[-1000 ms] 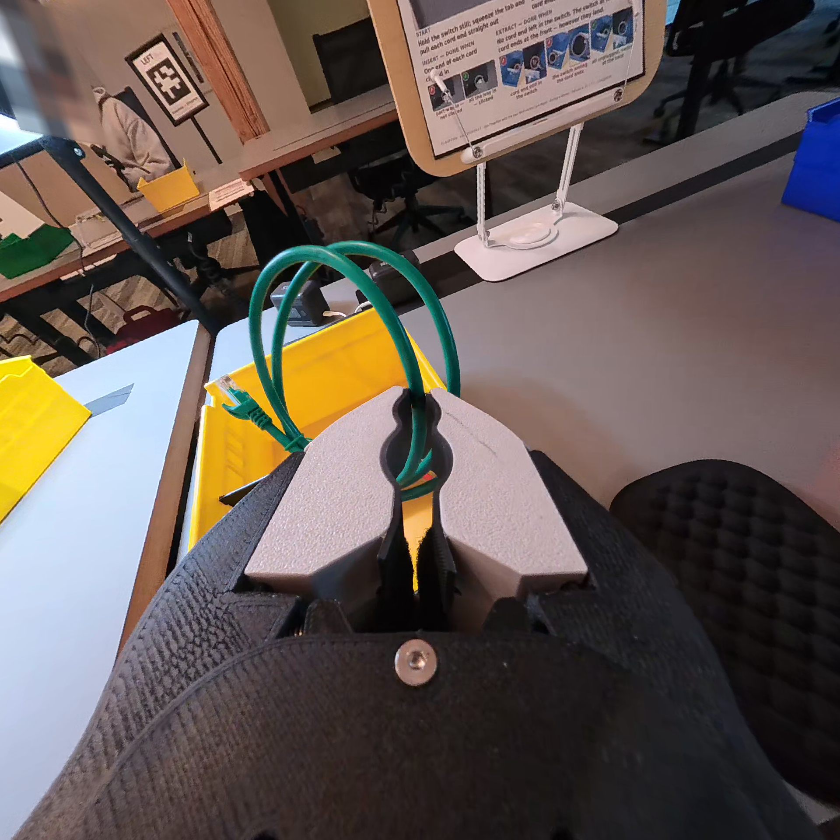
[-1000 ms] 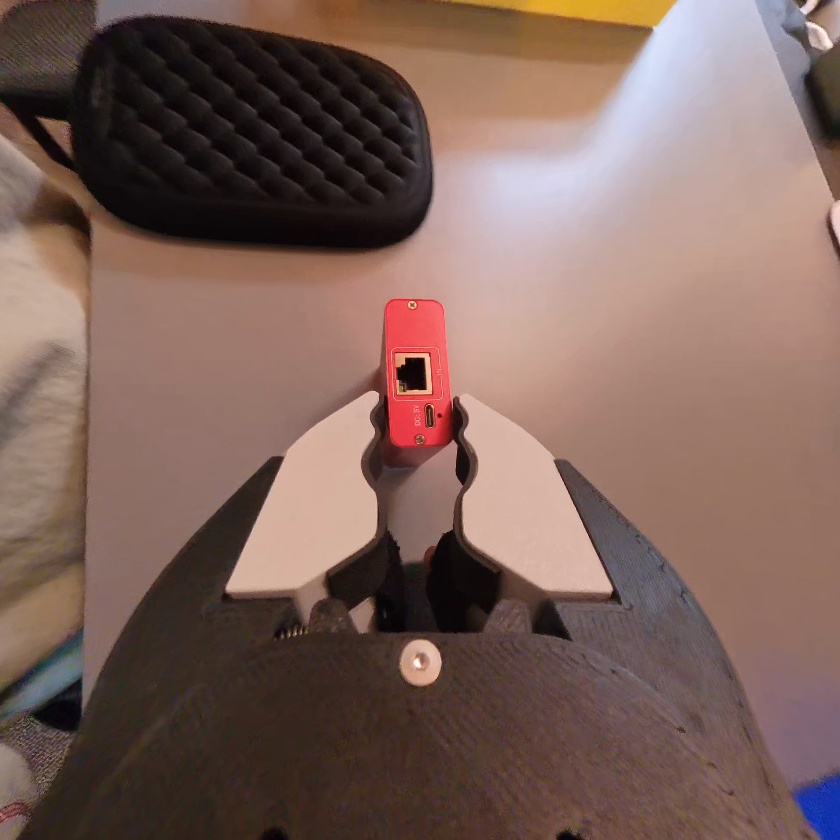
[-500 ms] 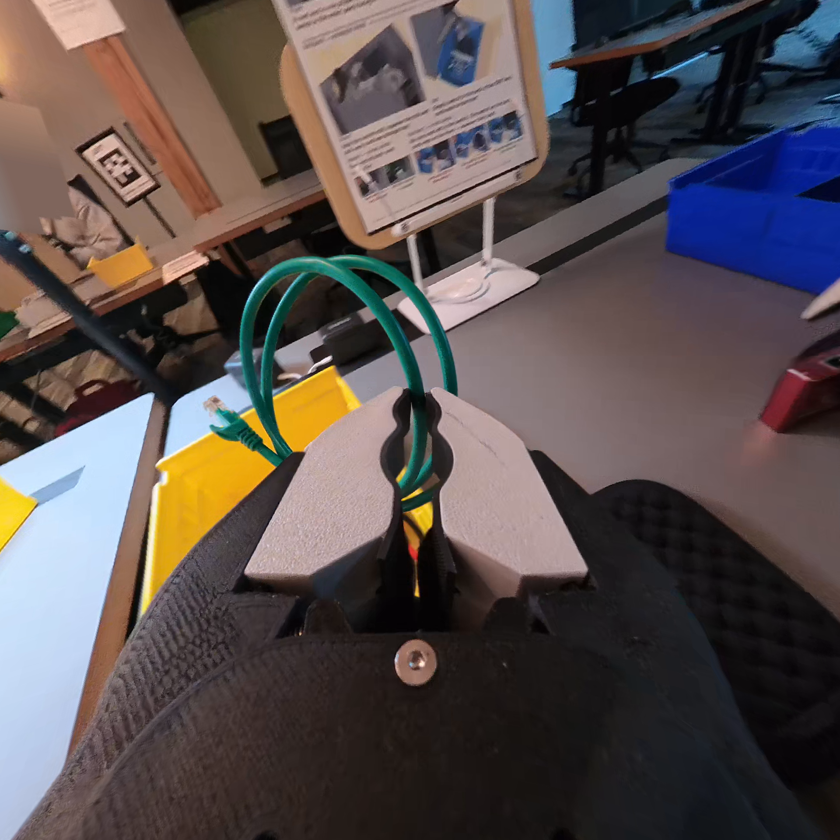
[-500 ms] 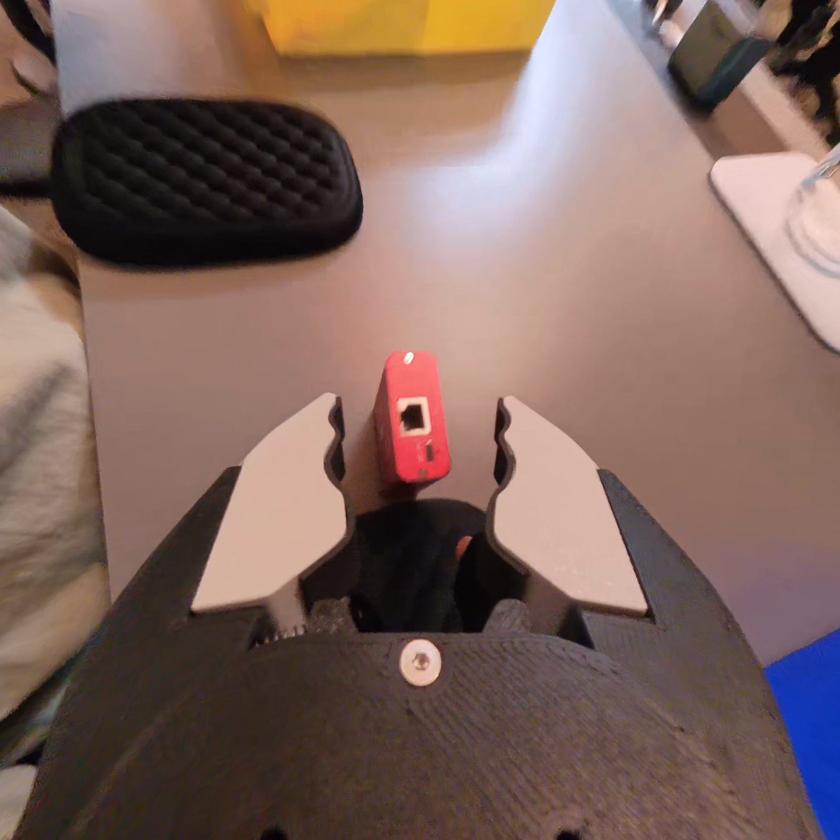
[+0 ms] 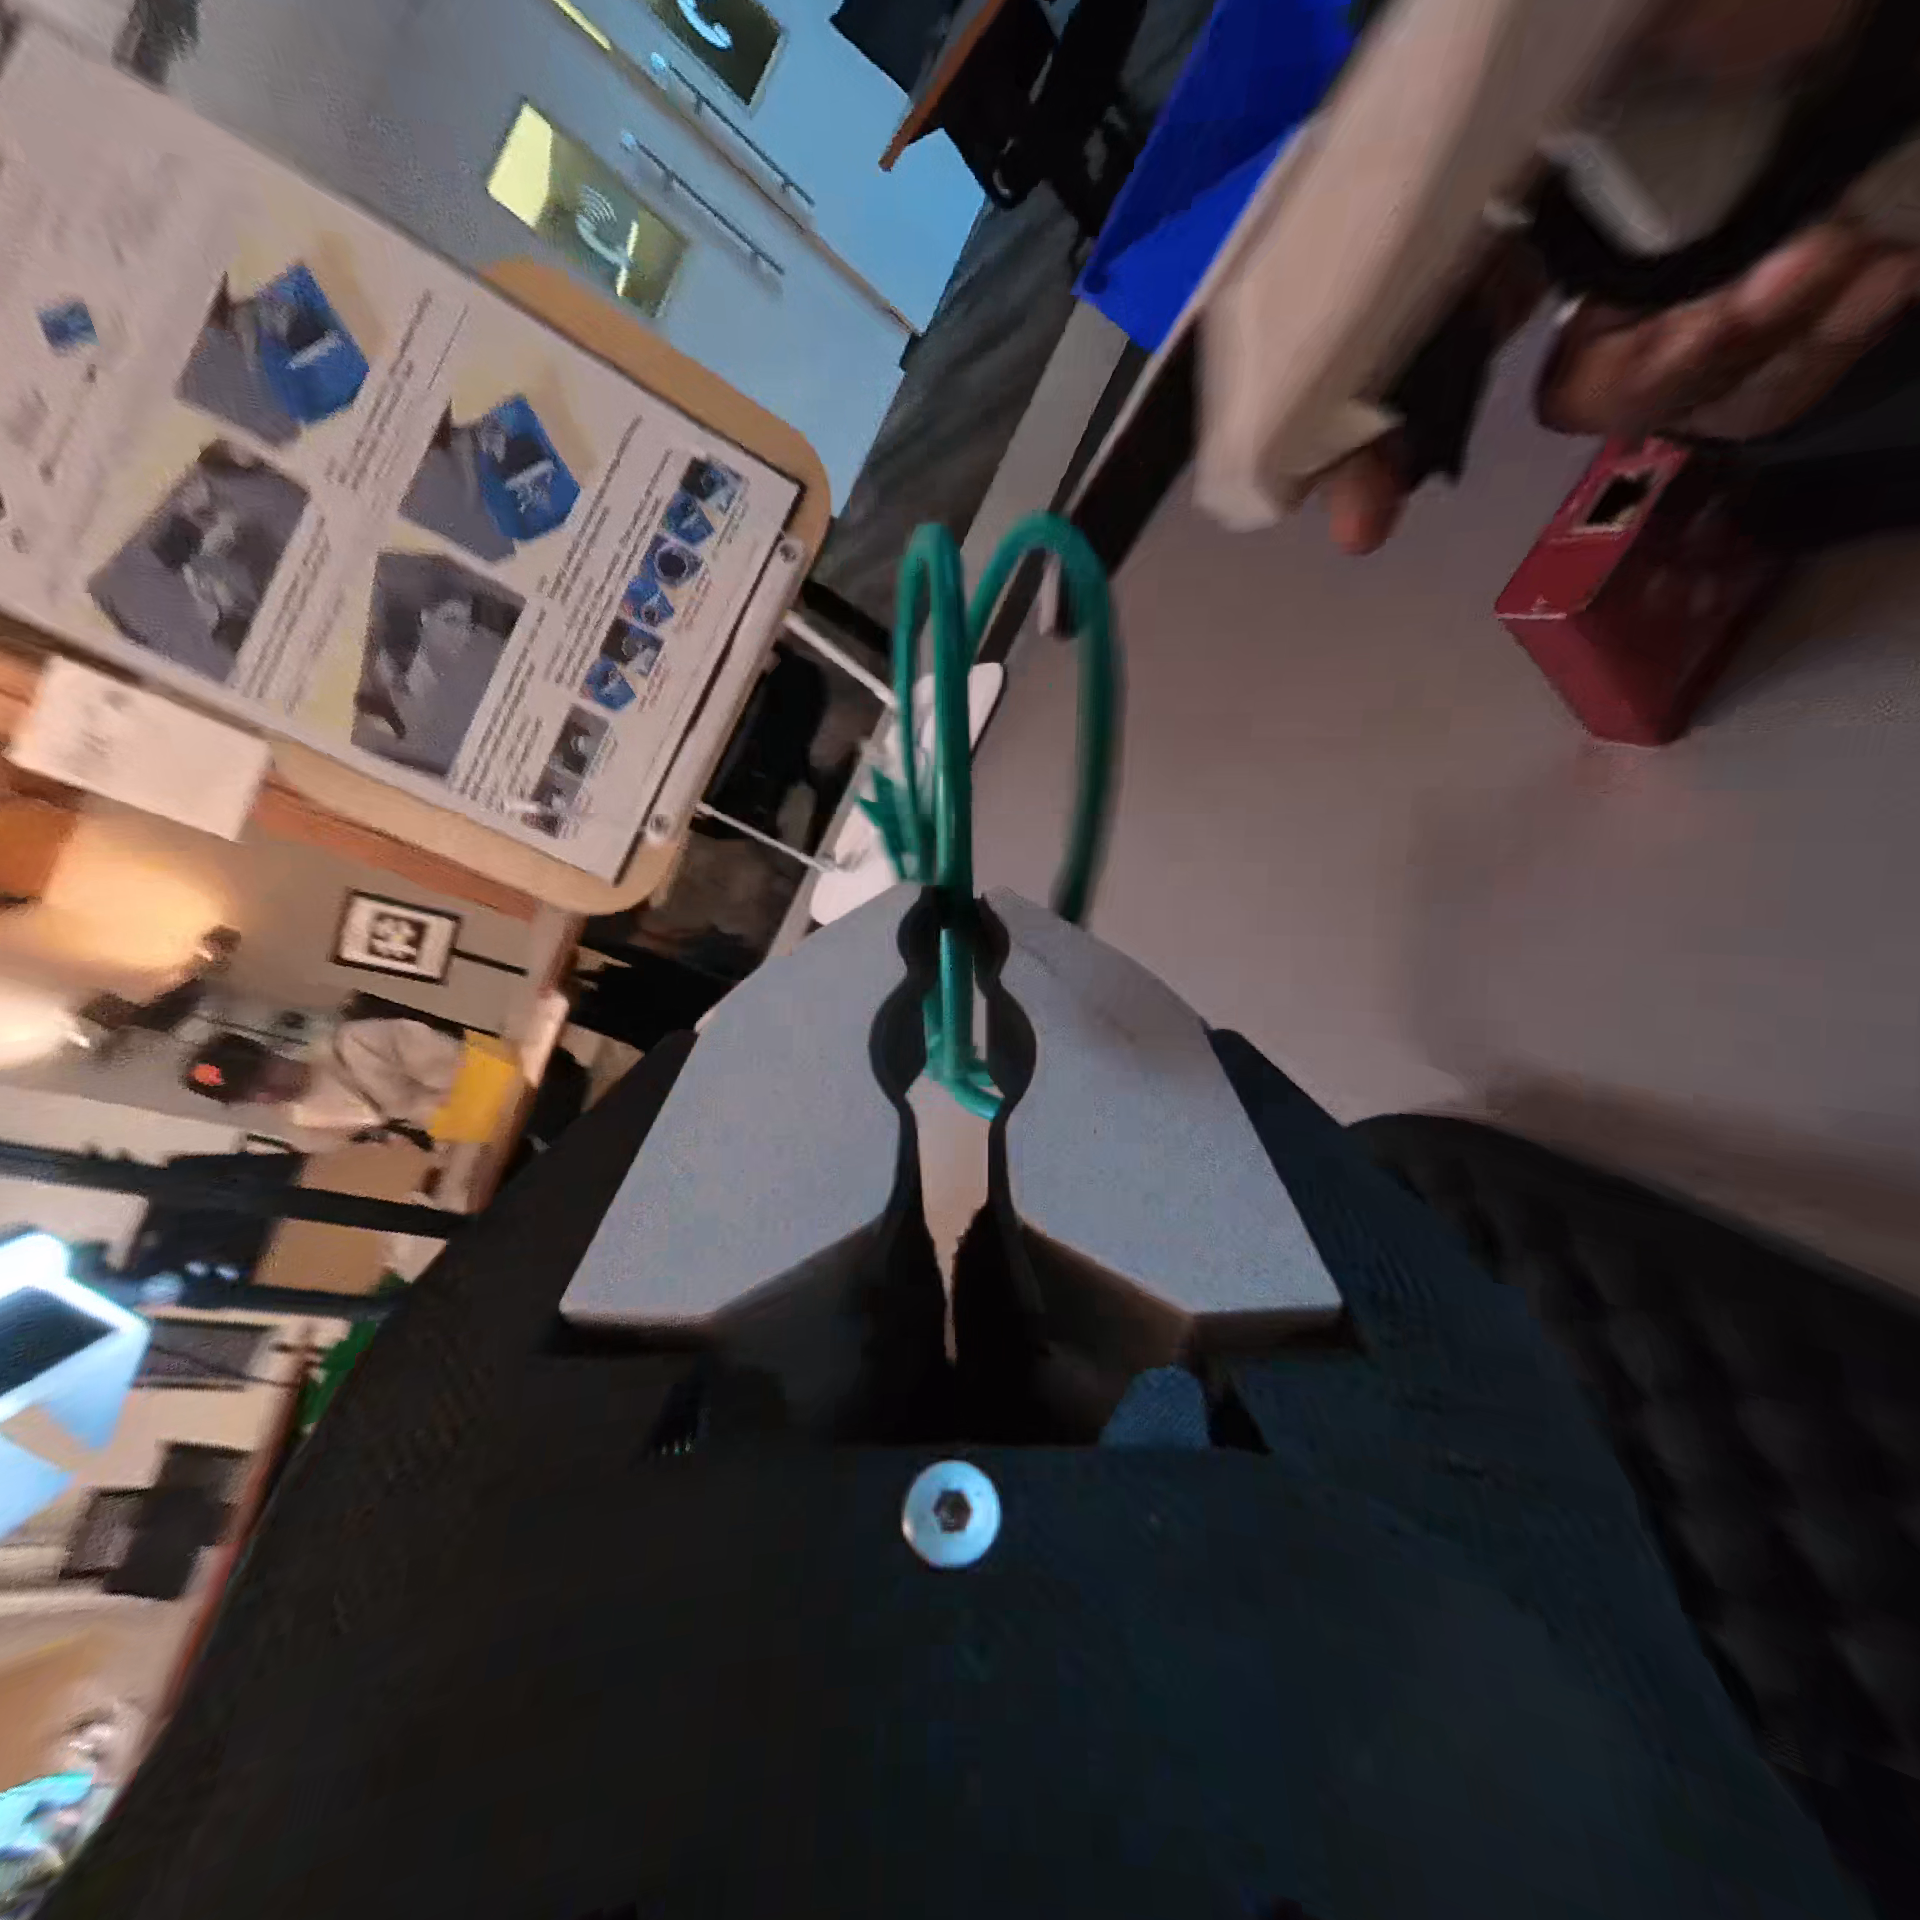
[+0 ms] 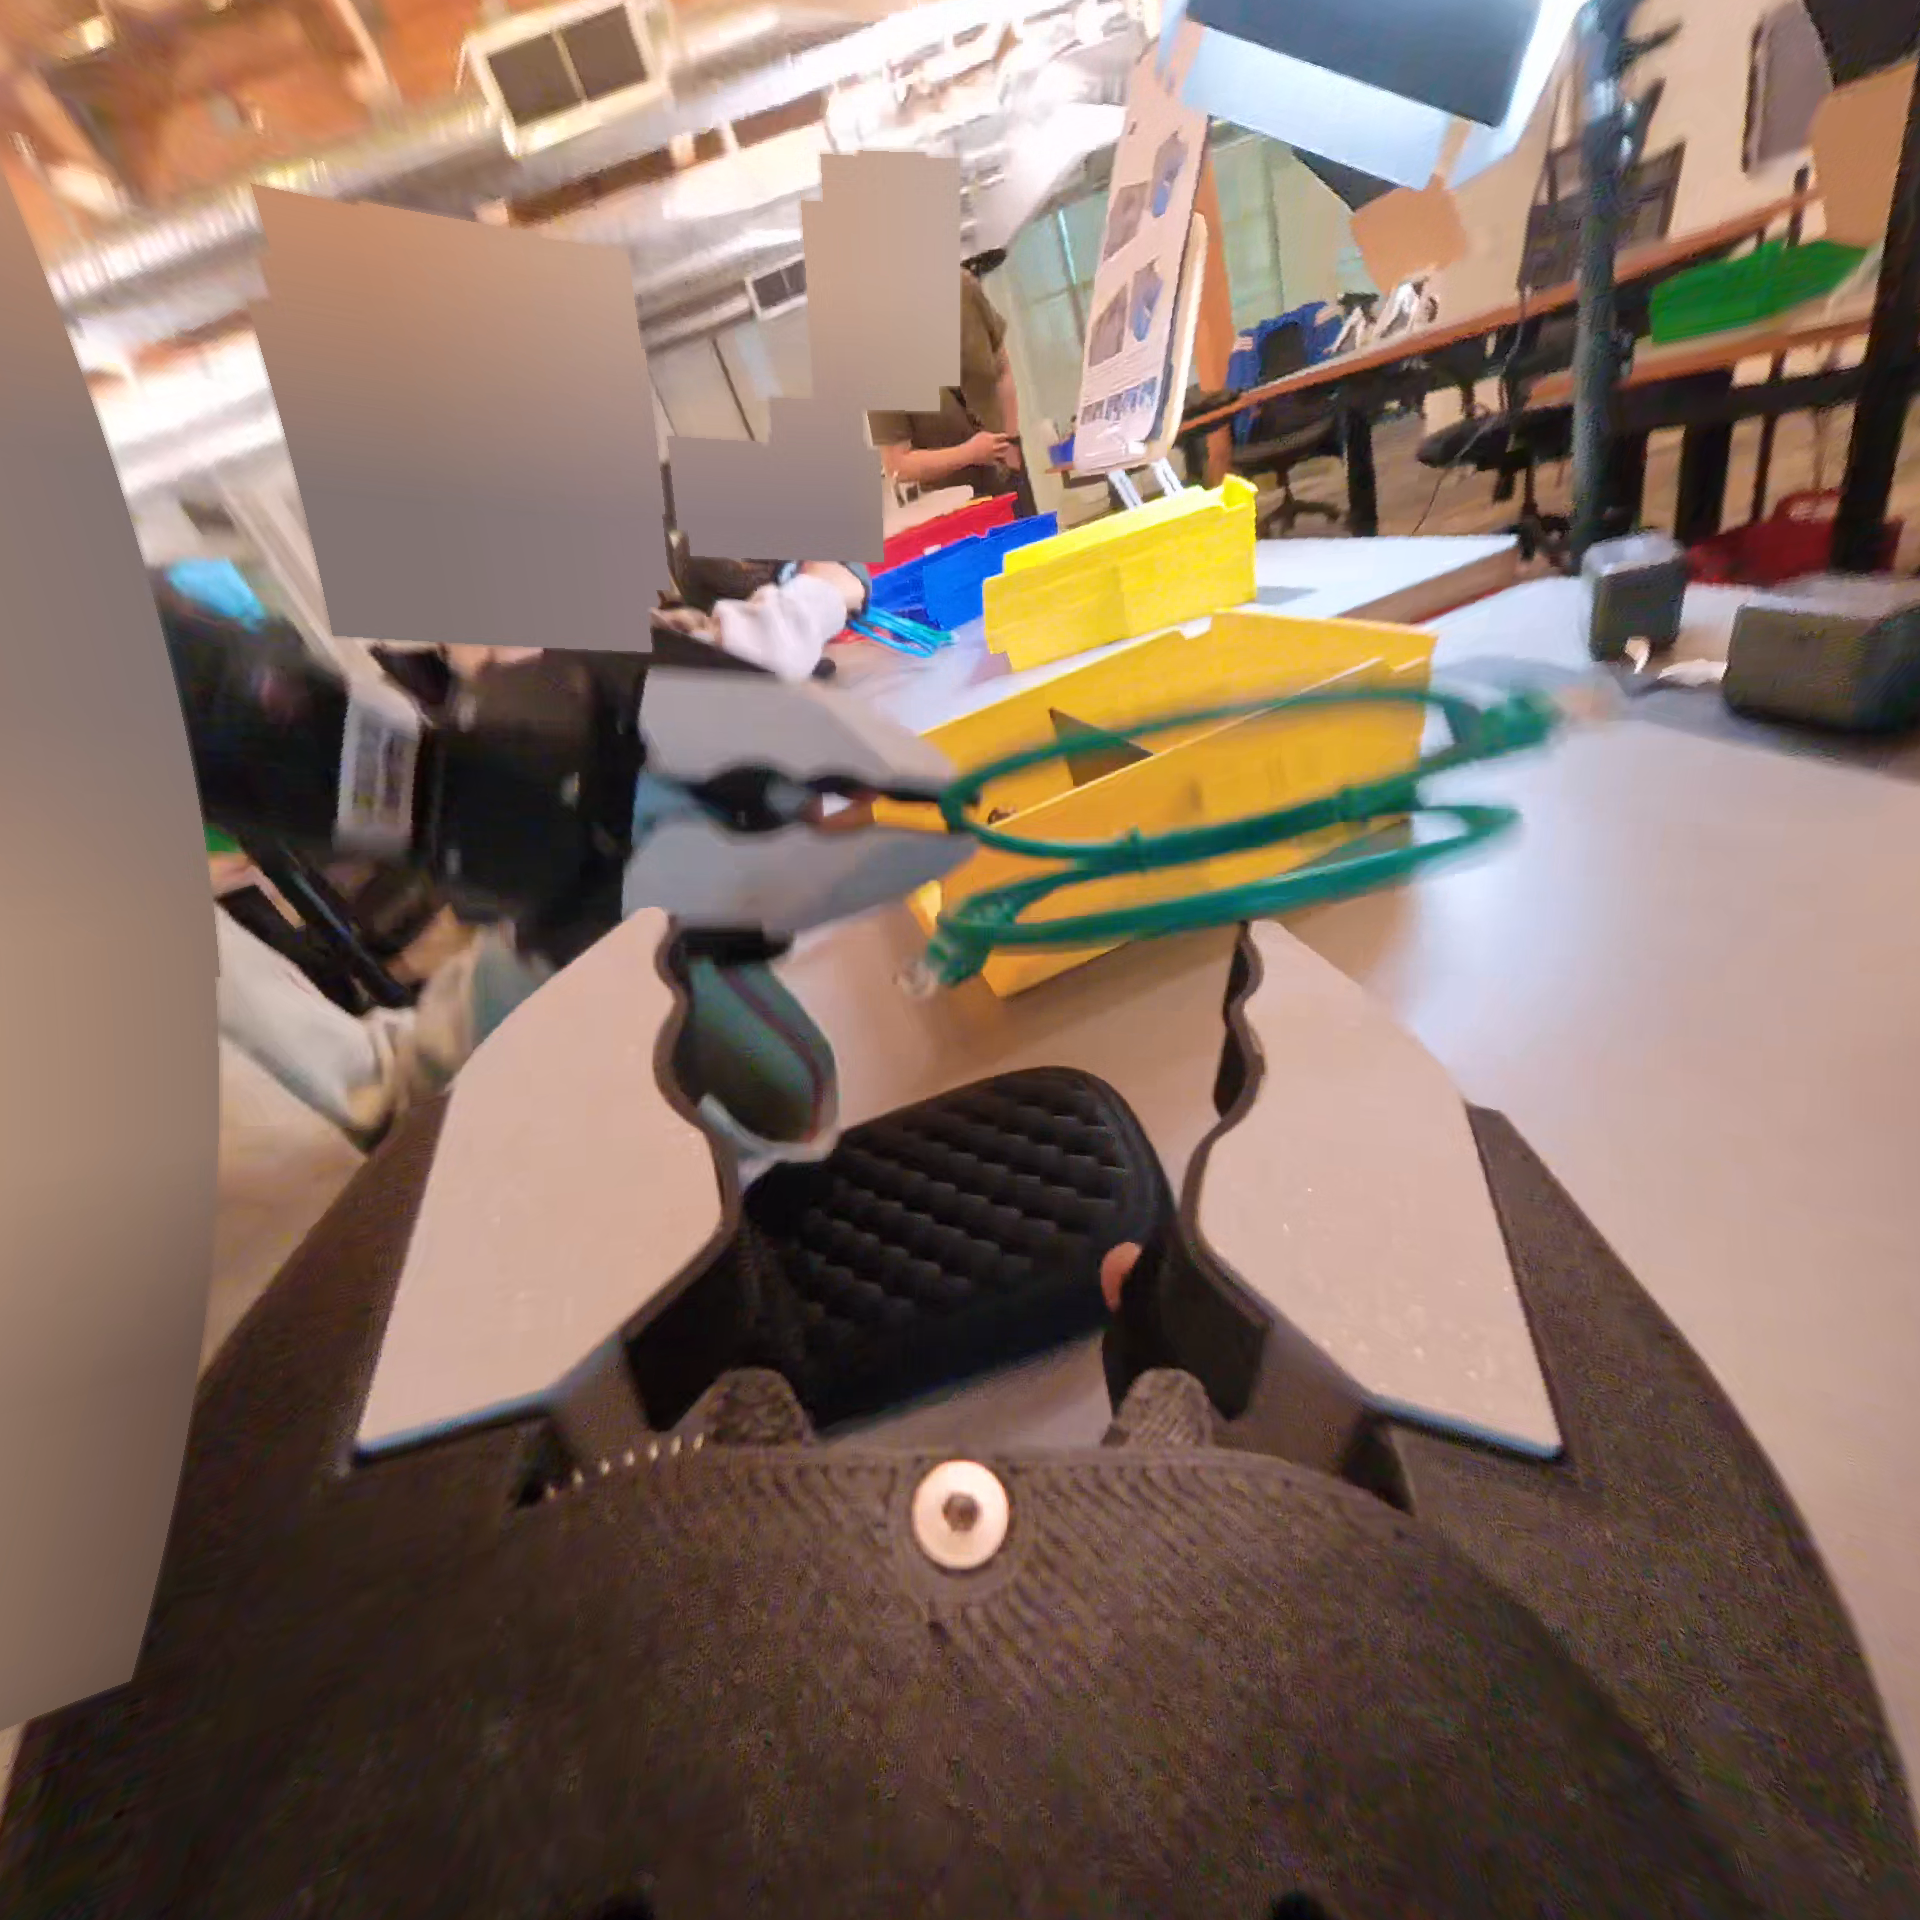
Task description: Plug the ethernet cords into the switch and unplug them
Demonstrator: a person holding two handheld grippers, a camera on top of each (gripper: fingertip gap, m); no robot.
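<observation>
My left gripper [image 5: 951, 916] is shut on a coiled green ethernet cord [image 5: 1091, 665], whose loops stick out past the fingertips. The view is rolled sideways. The red switch [image 5: 1631, 603] lies on the grey table [image 5: 1351, 883] to the right, one port facing me, with a person's hand [image 5: 1683, 343] just above it. My right gripper [image 6: 948, 935] is open and empty above the table. In the right wrist view the left gripper [image 6: 800, 805] holds the cord [image 6: 1195, 844] out level, with a plug [image 6: 956, 951] hanging near my fingertips. The switch is not in that view.
A black padded case [image 6: 966, 1174] lies under my right gripper and also shows in the left wrist view [image 5: 1662, 1403]. A yellow bin [image 6: 1247, 675] stands behind the cord. An instruction board [image 5: 416, 520] stands at the table's far edge, and a blue bin [image 5: 1195, 187] is beyond. Some 6 centimetres of space lies between my two pairs of fingers. Between my right fingertips and the red switch [image 5: 1631, 603] there is roughly 15 centimetres.
My right gripper opened, let go of the red switch, rose and turned toward the left gripper. My left gripper rolled sideways and swung right with the cord, bringing the switch into view.
</observation>
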